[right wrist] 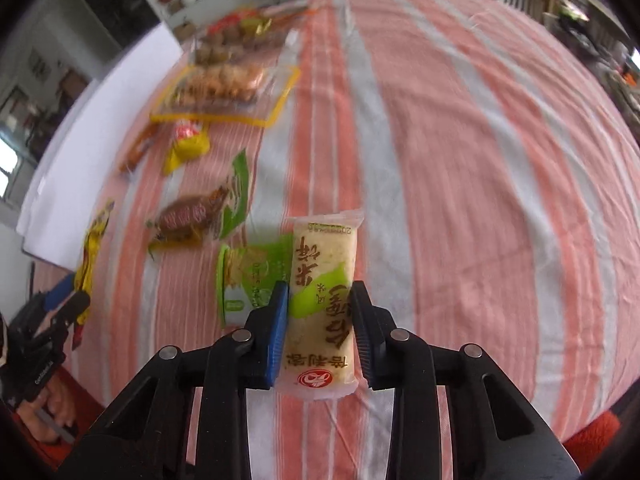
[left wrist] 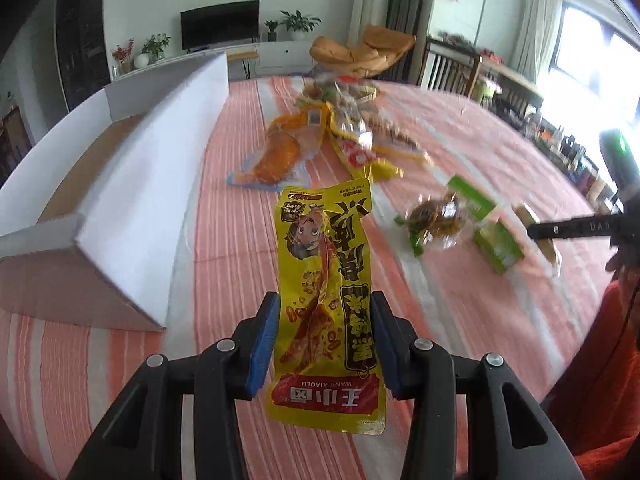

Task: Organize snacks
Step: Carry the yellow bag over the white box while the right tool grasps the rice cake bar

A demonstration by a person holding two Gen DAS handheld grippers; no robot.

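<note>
My left gripper [left wrist: 325, 304] is shut on a long yellow snack packet [left wrist: 326, 280] with a cartoon face, held above the striped tablecloth [left wrist: 224, 208]. My right gripper [right wrist: 320, 292] is shut on a pale rice cracker packet [right wrist: 324, 280] with a green patch, also lifted over the cloth. The left gripper and its yellow packet also show at the left edge of the right wrist view [right wrist: 90, 256]. A white cardboard box [left wrist: 120, 184] stands open to the left of the left gripper.
Loose snacks lie on the cloth: a green packet [right wrist: 252, 276], a brown wrapped snack [right wrist: 188, 216], a small yellow packet [right wrist: 186, 148], an orange packet [left wrist: 280, 152] and a clear bag of several snacks [right wrist: 224, 84]. Chairs and a TV stand beyond the table.
</note>
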